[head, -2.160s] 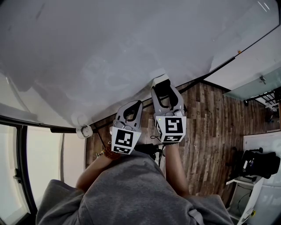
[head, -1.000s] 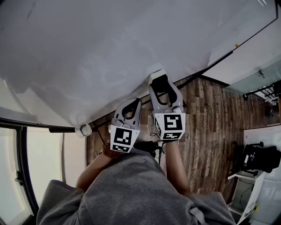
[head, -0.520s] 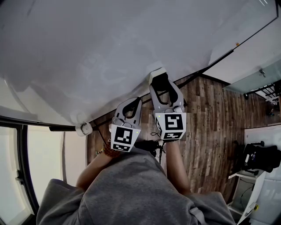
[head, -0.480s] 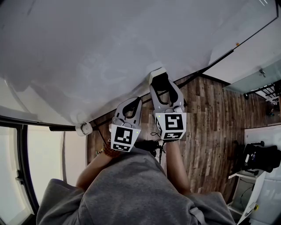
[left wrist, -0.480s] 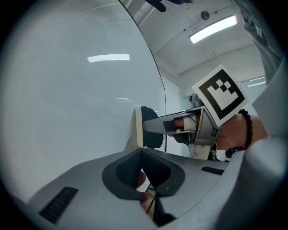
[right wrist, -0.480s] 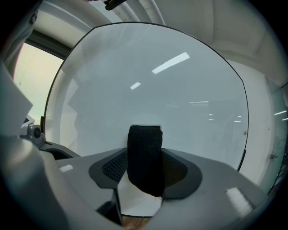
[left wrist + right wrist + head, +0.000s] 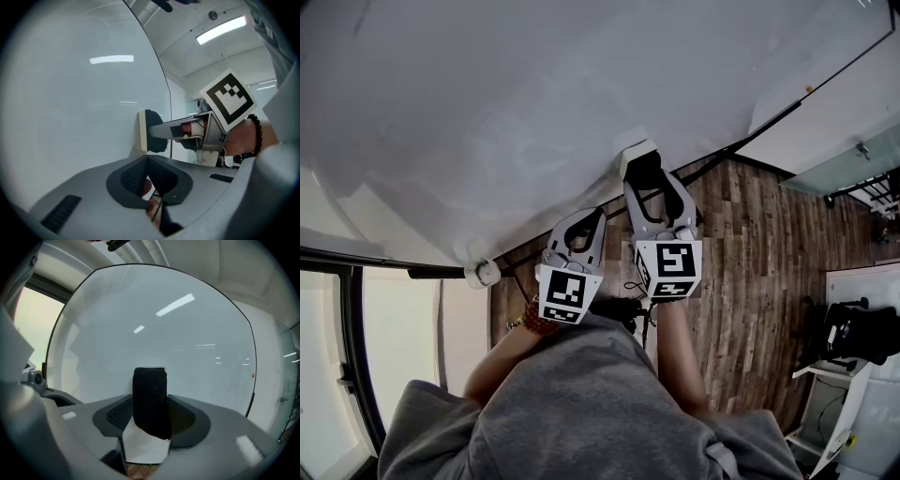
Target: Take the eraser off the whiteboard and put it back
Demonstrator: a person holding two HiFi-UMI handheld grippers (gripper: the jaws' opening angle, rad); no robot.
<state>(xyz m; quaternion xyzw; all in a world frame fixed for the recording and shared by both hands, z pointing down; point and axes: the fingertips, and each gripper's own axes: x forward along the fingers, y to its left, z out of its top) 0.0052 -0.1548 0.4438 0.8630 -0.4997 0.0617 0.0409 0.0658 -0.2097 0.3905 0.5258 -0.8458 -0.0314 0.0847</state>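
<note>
A black felt eraser [image 7: 639, 161] with a cream backing stands against the whiteboard [image 7: 534, 112] near its lower edge. My right gripper [image 7: 643, 174] is shut on the eraser, one pad on each side. The right gripper view shows the eraser [image 7: 150, 401] upright between the jaws, its far end at the whiteboard [image 7: 164, 329]. My left gripper [image 7: 592, 217] hangs just left of it and lower, shut with nothing in it. From the left gripper view, the left gripper [image 7: 147, 159] has its pads together, and the eraser [image 7: 149, 131] sits flat on the whiteboard [image 7: 70, 117] in the right gripper [image 7: 157, 132].
Below the board runs a wooden floor [image 7: 750, 262]. A white round fitting [image 7: 483, 273] sits at the board's lower left corner beside a dark window frame [image 7: 352, 319]. A dark bag on a white stand [image 7: 861, 336] is at the far right. The person's grey sweater [image 7: 572, 412] fills the bottom.
</note>
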